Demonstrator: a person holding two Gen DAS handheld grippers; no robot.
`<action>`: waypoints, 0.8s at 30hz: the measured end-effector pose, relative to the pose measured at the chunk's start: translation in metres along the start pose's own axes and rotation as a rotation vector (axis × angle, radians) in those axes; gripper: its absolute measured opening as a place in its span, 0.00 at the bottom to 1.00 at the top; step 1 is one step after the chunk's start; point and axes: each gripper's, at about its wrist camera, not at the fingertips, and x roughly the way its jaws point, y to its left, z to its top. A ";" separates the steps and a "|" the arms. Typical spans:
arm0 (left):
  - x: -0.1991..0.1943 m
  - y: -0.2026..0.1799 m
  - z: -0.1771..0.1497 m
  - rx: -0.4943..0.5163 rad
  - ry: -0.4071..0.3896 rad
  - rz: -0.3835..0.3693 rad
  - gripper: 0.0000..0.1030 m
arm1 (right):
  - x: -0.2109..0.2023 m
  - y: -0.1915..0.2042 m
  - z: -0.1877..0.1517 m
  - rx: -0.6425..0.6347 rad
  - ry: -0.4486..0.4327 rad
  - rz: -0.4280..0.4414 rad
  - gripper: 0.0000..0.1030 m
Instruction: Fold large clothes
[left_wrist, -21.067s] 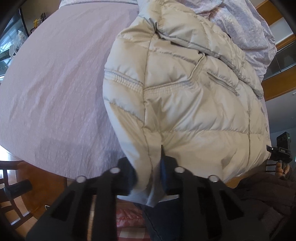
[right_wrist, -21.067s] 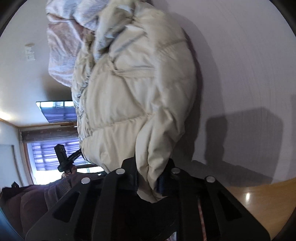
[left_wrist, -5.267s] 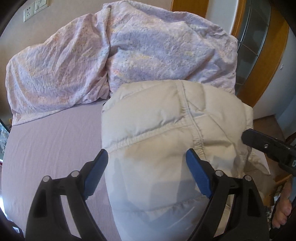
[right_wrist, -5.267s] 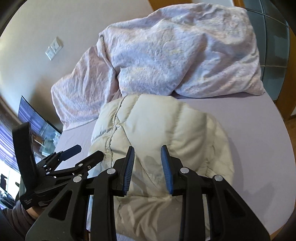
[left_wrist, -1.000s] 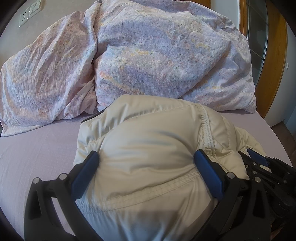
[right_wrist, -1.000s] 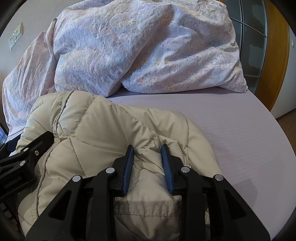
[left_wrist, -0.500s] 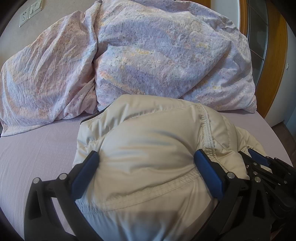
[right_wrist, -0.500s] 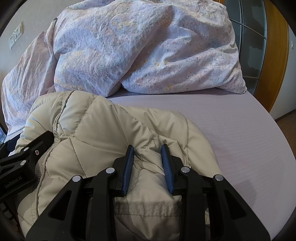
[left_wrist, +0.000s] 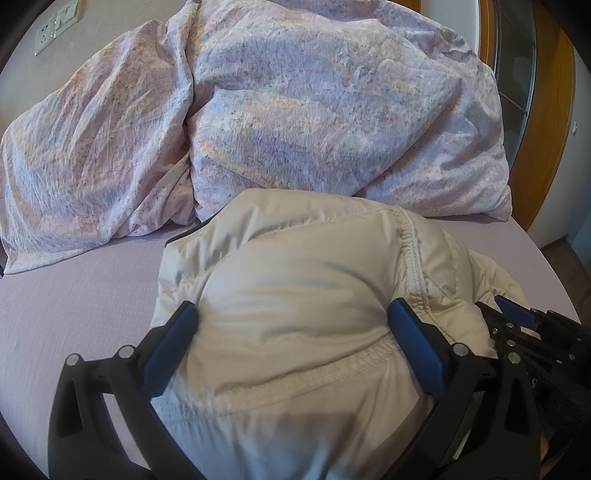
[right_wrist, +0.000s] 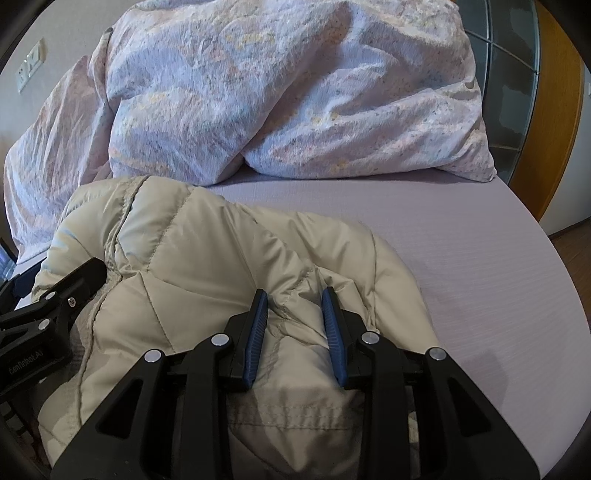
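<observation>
A cream quilted puffer jacket (left_wrist: 295, 295) lies folded into a thick bundle on the lilac bed sheet (left_wrist: 74, 295). My left gripper (left_wrist: 291, 317) is wide open, its blue pads either side of the bundle's near end, pressing on the puffy fabric. In the right wrist view the jacket (right_wrist: 207, 258) fills the lower left. My right gripper (right_wrist: 295, 299) is partly open, with a fold of the jacket bulging between its blue pads (right_wrist: 258, 325). Each gripper shows at the edge of the other's view: the right one (left_wrist: 532, 332) and the left one (right_wrist: 48, 306).
A crumpled lilac floral duvet (left_wrist: 295, 110) is heaped at the far side of the bed, touching the jacket's far edge. Bare sheet (right_wrist: 461, 240) lies to the right of the jacket. A wooden door frame (left_wrist: 554, 110) stands at the right. Wall sockets (left_wrist: 55, 29) are at the far left.
Almost nothing has moved in the last second; both grippers rest on the folded jacket. Five seconds ago both were further back from the bundle, and 21 seconds ago both were shut on the jacket's hem.
</observation>
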 end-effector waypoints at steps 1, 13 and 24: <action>-0.004 0.001 0.001 0.004 0.009 -0.007 0.98 | -0.002 -0.001 0.000 0.005 0.015 0.008 0.32; -0.057 0.036 -0.005 0.012 0.045 -0.041 0.98 | -0.050 -0.021 -0.005 0.081 0.093 0.086 0.82; -0.063 0.098 -0.019 -0.124 0.177 -0.130 0.98 | -0.057 -0.103 -0.007 0.401 0.262 0.358 0.99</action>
